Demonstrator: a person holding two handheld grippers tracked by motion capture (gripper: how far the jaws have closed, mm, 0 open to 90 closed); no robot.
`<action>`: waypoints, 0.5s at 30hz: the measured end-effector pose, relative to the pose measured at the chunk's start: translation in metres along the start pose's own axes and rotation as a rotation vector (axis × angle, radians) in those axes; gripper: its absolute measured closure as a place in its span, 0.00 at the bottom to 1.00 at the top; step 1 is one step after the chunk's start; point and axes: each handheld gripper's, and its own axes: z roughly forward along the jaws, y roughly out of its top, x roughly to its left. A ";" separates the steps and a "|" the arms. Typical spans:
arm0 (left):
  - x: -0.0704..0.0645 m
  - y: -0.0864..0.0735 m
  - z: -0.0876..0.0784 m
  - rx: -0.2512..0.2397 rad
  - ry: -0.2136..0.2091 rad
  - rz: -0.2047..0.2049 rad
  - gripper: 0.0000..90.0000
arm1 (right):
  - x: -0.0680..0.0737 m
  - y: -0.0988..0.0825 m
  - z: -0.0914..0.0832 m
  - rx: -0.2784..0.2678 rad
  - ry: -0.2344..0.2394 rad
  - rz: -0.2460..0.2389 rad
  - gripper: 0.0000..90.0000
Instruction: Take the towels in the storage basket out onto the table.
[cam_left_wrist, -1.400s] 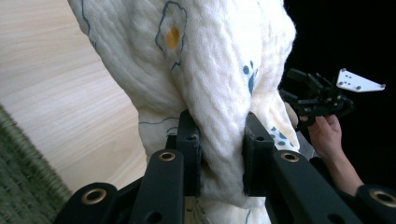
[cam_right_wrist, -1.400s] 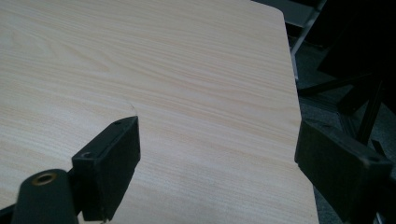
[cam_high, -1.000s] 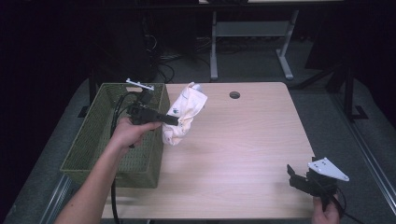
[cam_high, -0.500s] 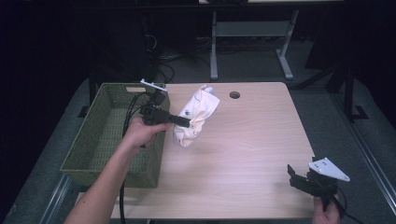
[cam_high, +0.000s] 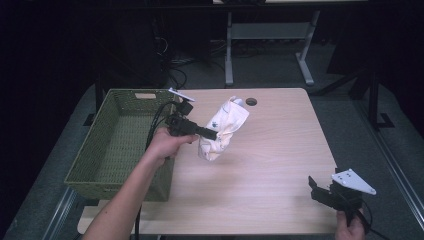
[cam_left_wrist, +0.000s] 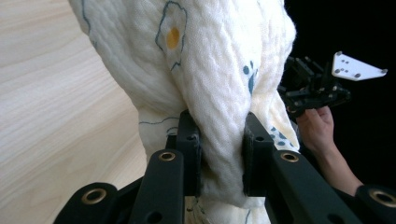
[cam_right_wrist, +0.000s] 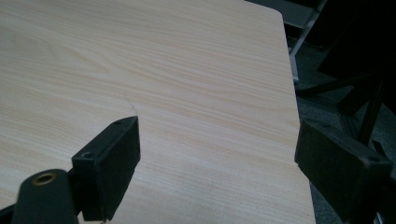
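From above, your left gripper (cam_high: 212, 134) pinches the white cloth (cam_high: 223, 129), which hangs past its fingertips over the table (cam_high: 270, 165), beside the green basket (cam_high: 122, 135). Your arm reaches out level.

Up close on the left gripper view, both pads (cam_left_wrist: 189, 140) squeeze the cloth (cam_left_wrist: 210, 70); its top is cut off.

Your right gripper (cam_right_wrist: 217, 161) stands wide open, holding nothing.

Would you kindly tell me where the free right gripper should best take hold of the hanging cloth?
Probably the cloth's loose lower end, approached level from the right gripper's side. The left gripper already pinches the bunched middle, while the lower end dangles free above the table.
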 end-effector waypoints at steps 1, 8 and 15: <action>0.000 0.001 0.003 0.006 -0.002 0.003 0.81 | 0.000 0.000 0.000 0.002 0.000 0.001 0.15; 0.001 0.003 0.023 0.020 -0.025 -0.008 0.81 | -0.001 0.000 0.001 0.005 0.000 -0.001 0.15; 0.004 0.006 0.040 0.022 -0.033 -0.010 0.81 | 0.000 0.000 0.002 0.008 -0.001 0.005 0.15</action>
